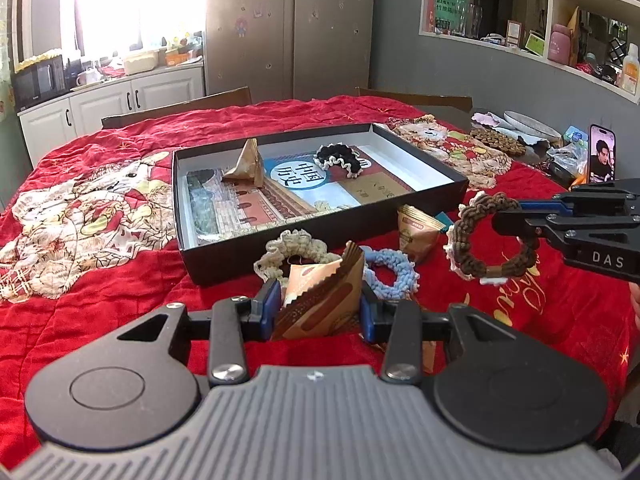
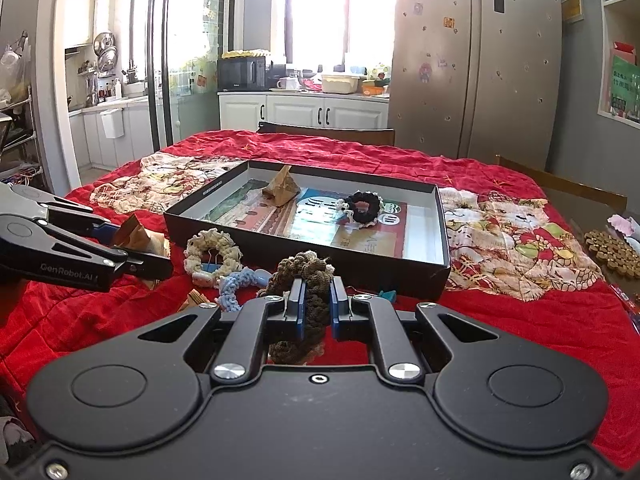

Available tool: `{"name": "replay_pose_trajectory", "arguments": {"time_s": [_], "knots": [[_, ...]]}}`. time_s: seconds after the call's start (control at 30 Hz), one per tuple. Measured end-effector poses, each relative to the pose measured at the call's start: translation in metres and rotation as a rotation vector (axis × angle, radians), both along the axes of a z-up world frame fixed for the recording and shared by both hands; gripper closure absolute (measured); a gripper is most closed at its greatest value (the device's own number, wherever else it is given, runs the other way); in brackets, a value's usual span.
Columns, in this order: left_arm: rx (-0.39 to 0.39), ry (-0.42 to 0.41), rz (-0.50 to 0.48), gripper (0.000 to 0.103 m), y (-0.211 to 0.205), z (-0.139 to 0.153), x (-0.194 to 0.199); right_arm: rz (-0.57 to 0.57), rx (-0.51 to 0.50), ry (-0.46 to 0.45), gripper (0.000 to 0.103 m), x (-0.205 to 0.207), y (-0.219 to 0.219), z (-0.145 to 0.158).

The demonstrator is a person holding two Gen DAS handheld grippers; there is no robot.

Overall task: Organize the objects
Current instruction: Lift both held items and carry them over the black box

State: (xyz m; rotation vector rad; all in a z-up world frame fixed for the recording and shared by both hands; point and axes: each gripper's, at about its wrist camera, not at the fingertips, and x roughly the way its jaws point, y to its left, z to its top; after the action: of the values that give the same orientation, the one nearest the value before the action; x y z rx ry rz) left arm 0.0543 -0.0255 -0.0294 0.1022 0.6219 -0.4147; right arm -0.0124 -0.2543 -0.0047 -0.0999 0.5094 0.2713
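Box [image 1: 420, 160] holds one packet and one scrunchie; left claw [image 1: 318, 304] grips packet [image 1: 320, 300], right claw [image 2: 318, 308] grips brown scrunchie [image 2: 308, 280]; three items remain on tabletop [image 1: 120, 300].

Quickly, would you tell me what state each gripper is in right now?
Left gripper: closed on a brown snack packet.
Right gripper: closed on a brown scrunchie.

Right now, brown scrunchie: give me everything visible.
The brown scrunchie is a knitted, ruffled ring with pale cream edging and a smooth brown band section. The right gripper is shut on it, blue fingers pinching one side, so it hangs upright in the air above the red quilt, near the black box.
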Motion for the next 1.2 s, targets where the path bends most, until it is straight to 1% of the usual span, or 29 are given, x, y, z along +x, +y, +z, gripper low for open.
{"name": "replay_pose_trajectory", "arguments": {"time_s": [0.5,0.73,0.97,1.2], "knots": [[-0.006,-0.027,-0.012,0.06,-0.005,0.01,0.009,0.017,-0.015,-0.02,0.091,0.01,0.007,0.008],[-0.011,-0.058,-0.01,0.06,-0.01,0.019,0.017,0.017,-0.023,-0.029,0.091,0.022,0.01,0.011],[-0.005,-0.075,-0.022,0.06,-0.017,0.026,0.028,0.001,-0.01,-0.035,0.091,0.035,0.007,0.015],[-0.009,-0.099,-0.013,0.059,-0.025,0.032,0.043,-0.027,0.02,-0.036,0.091,0.052,0.003,0.019]]}}
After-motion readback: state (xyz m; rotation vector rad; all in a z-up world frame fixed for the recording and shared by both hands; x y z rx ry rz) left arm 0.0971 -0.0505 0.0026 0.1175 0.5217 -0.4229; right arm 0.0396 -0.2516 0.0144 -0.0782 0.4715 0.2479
